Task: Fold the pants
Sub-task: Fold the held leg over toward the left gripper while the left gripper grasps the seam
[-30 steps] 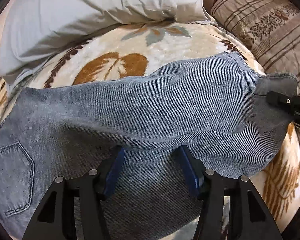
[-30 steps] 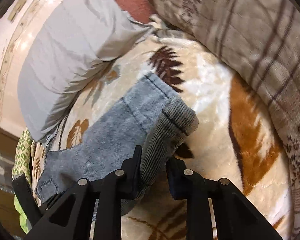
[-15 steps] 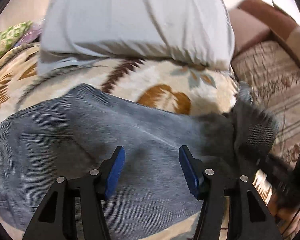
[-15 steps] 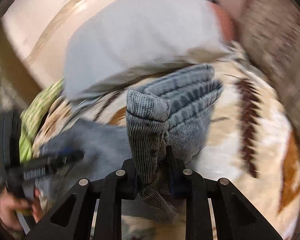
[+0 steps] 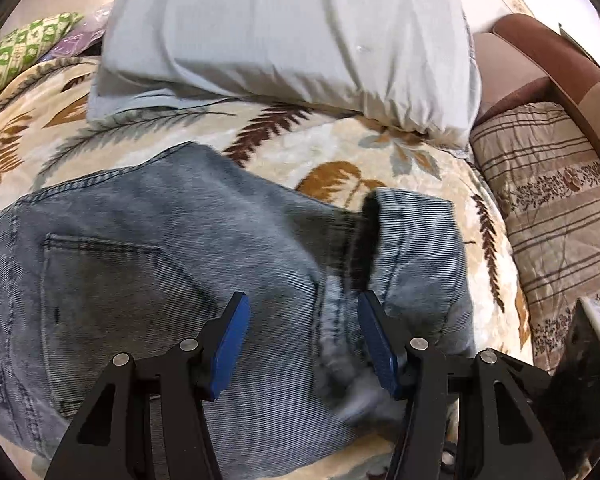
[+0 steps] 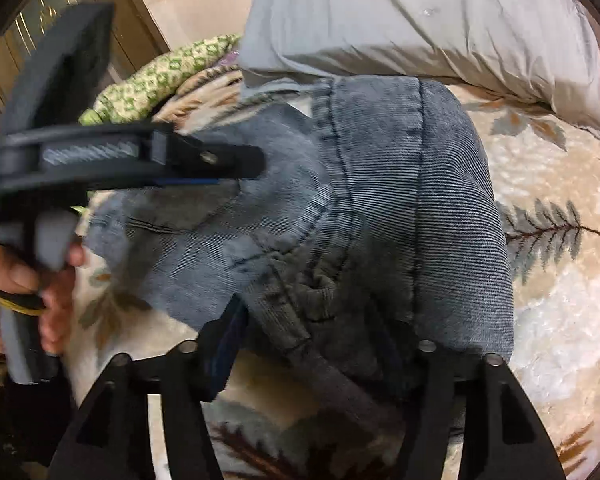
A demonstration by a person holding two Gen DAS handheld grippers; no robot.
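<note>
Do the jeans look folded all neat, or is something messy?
A bit messy. The jeans lie on the leaf-print blanket, but the leg end folded over sits crooked and puffed up, its hem gaping open instead of lying flat. The edges do not line up.

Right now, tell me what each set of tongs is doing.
Left tongs: open over the jeans, holding nothing.
Right tongs: open around the folded jeans.

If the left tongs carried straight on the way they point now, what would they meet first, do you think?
Most likely the jeans: the open left tongs hover over the denim, with the folded-over leg just right of their line. Beyond lies the blanket, then the grey pillow. Depth is hard to judge.
</note>
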